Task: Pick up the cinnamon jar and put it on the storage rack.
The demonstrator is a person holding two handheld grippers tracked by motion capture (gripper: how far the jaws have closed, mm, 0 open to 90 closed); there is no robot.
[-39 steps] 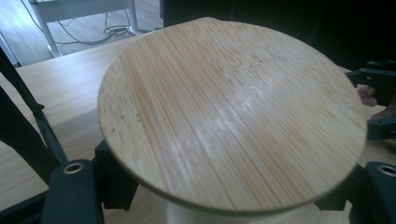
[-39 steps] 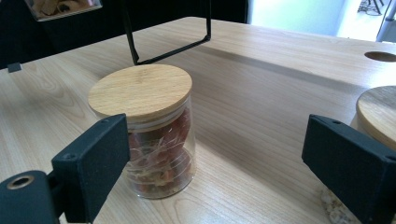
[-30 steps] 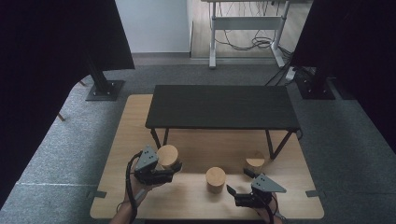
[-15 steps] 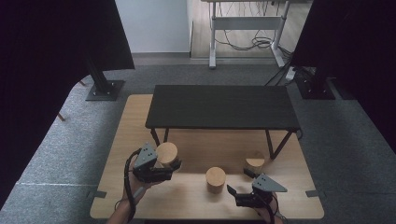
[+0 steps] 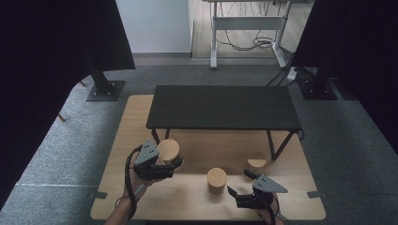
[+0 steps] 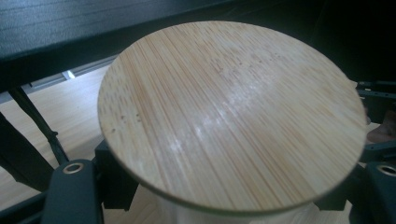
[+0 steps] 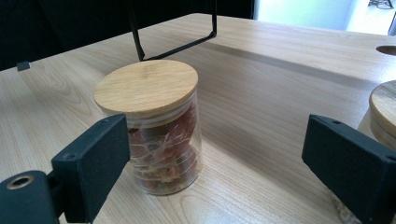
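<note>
My left gripper [image 5: 174, 162] is clamped on a jar with a bamboo lid [image 5: 168, 150], carried off the bench [image 5: 122, 140] in front of the near left leg of the small black table [image 5: 220, 107]. My left hand [image 5: 141, 176] comes in from the bottom edge, with the forearm angled up and to the right and the cable looping down beside the wrist. In the left gripper view the round lid [image 6: 231, 114] sits very close between my two black jaws, seen from above at a tilt.

My right gripper [image 5: 238, 183] rests low near the front edge of the bench, jaws spread wide and holding nothing, pointing left and away from me. In the right gripper view a second lidded jar [image 7: 149, 126] with reddish contents stands upright on the wood, nearer the left jaw and apart from it. A third jar [image 5: 256, 162] stands by the right leg of the black table.

The bench is light wood and stands on grey carpet. Black curtains hang on both sides. A white-framed desk [image 5: 246, 21] with cables under it stands at the back wall.
</note>
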